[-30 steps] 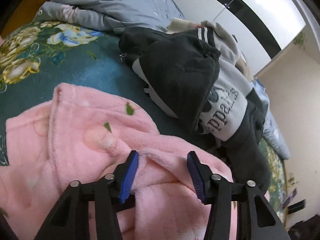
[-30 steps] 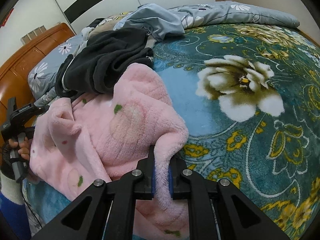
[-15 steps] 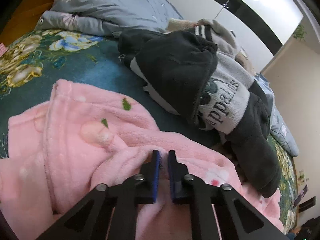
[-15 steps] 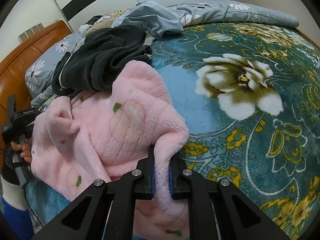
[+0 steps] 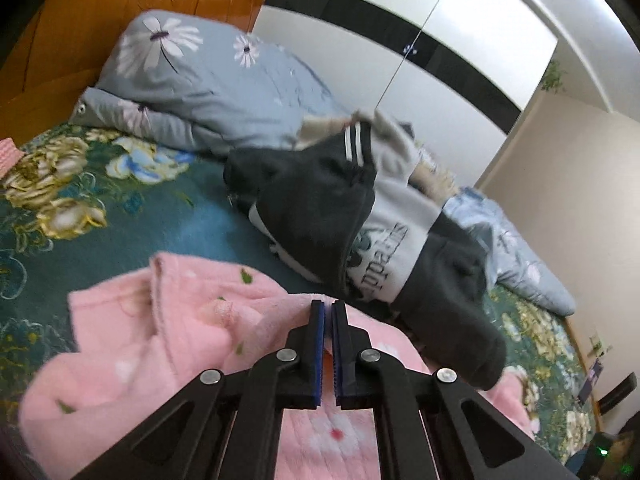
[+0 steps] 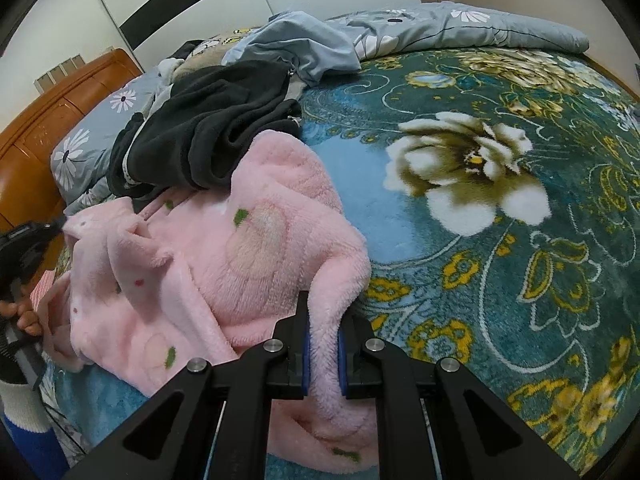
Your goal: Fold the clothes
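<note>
A fluffy pink garment point(image 6: 248, 248) with small green and red marks lies crumpled on the teal floral bedspread point(image 6: 500, 208). My right gripper point(image 6: 323, 344) is shut on a thick fold of its near edge. My left gripper point(image 5: 327, 336) is shut on a fold of the same pink garment point(image 5: 160, 344) at its other end, lifting it a little. The left gripper point(image 6: 28, 240) and the hand holding it also show at the left edge of the right wrist view.
A pile of black and grey clothes point(image 5: 340, 216) lies just beyond the pink garment, also in the right wrist view point(image 6: 208, 136). A grey-blue flowered quilt point(image 5: 200, 84) and a wooden headboard point(image 5: 100, 20) are behind. A white wardrobe point(image 5: 420, 48) stands past the bed.
My left gripper was open over a pink fold, then closed on it and rose, tilting the view up. My right gripper stayed shut on the garment's edge, almost still.
</note>
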`<state>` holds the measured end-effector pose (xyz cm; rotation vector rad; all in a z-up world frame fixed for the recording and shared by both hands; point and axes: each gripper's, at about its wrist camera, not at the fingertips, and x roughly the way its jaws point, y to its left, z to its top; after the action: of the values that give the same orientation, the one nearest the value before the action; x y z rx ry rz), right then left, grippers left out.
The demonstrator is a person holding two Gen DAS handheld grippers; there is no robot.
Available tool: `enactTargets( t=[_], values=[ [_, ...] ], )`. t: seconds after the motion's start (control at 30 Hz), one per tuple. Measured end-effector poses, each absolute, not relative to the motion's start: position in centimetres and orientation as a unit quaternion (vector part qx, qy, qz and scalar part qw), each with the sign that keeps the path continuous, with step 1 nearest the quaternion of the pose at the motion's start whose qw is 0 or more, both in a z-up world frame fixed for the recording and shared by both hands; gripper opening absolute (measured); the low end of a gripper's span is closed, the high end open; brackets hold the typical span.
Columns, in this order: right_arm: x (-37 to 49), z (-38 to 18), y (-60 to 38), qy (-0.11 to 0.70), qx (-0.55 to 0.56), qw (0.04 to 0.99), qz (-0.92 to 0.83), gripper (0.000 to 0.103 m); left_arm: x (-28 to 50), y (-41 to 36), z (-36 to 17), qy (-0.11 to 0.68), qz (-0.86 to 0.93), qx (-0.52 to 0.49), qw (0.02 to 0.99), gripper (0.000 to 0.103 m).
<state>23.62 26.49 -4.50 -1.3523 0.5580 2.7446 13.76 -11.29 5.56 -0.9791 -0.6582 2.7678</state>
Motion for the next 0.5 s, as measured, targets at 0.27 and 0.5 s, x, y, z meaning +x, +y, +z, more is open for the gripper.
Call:
enactTargets(
  t=[0.27, 0.5],
  values=[
    [24.2, -4.0, 26.5, 0.187, -0.426, 0.014, 0.885, 0.01, 20.6, -18.2, 9.2, -0.228, 0.938, -0.262, 0.006, 0.003],
    [24.1, -4.1, 26.4, 0.182, -0.427, 0.014, 0.885, 0.01, 27.5, -25.5, 9.6, -0.212, 0.939, -0.241, -0.121, 0.003]
  ],
)
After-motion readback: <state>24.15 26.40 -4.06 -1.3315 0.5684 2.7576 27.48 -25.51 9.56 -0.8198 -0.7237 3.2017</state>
